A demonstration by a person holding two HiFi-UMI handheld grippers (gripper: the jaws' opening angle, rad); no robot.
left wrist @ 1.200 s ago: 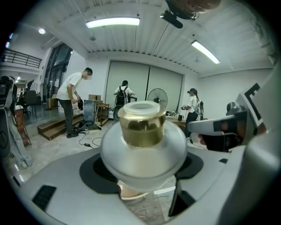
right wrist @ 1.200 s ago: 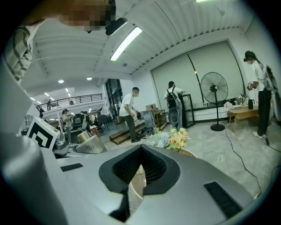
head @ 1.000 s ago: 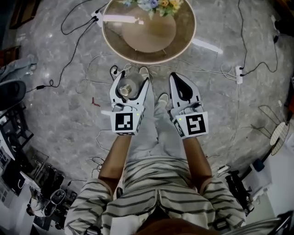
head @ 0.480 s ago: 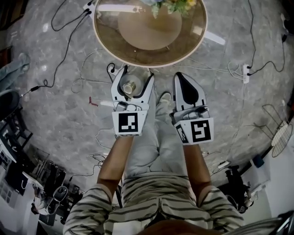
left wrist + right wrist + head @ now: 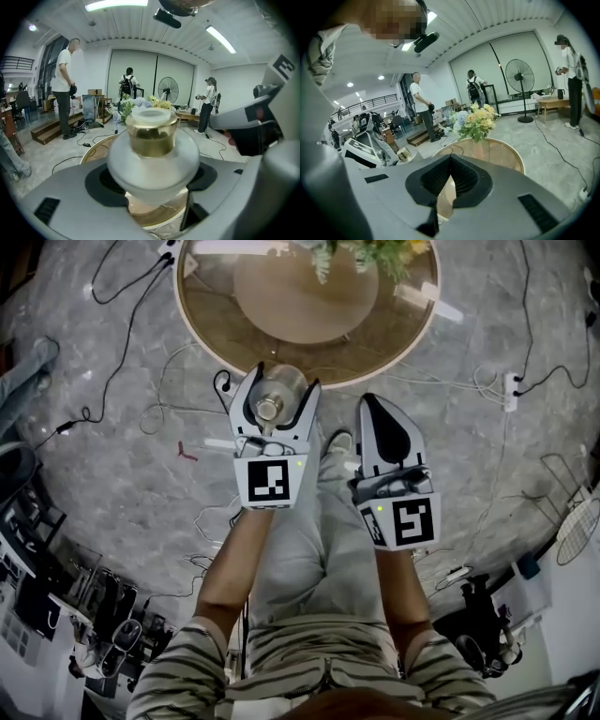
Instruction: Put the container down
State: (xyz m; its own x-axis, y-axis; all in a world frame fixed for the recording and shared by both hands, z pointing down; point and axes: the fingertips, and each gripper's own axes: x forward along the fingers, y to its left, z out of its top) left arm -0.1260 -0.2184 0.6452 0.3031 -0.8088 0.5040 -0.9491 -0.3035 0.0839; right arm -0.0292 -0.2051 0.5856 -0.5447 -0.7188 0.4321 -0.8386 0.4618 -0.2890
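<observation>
A frosted glass container (image 5: 273, 396) with a gold neck and a pale cap (image 5: 151, 137) sits upright between the jaws of my left gripper (image 5: 277, 390), which is shut on its wide body. The container hangs over the near rim of a round glass table (image 5: 201, 332). My right gripper (image 5: 385, 424) is to the right, lower and short of the table, shut with nothing in it; its black pads (image 5: 464, 180) meet at the tips. In the right gripper view the table (image 5: 508, 157) lies ahead with a bouquet of flowers (image 5: 475, 120) on it.
Flowers (image 5: 371, 253) stand at the table's far side. Cables and a power strip (image 5: 511, 390) lie on the grey floor around it. Dark equipment (image 5: 56, 587) crowds the lower left. Several people and a standing fan (image 5: 519, 75) are in the background.
Both grippers have moved forward toward the round table. The left one, still holding the container, now reaches over the table's near rim.
</observation>
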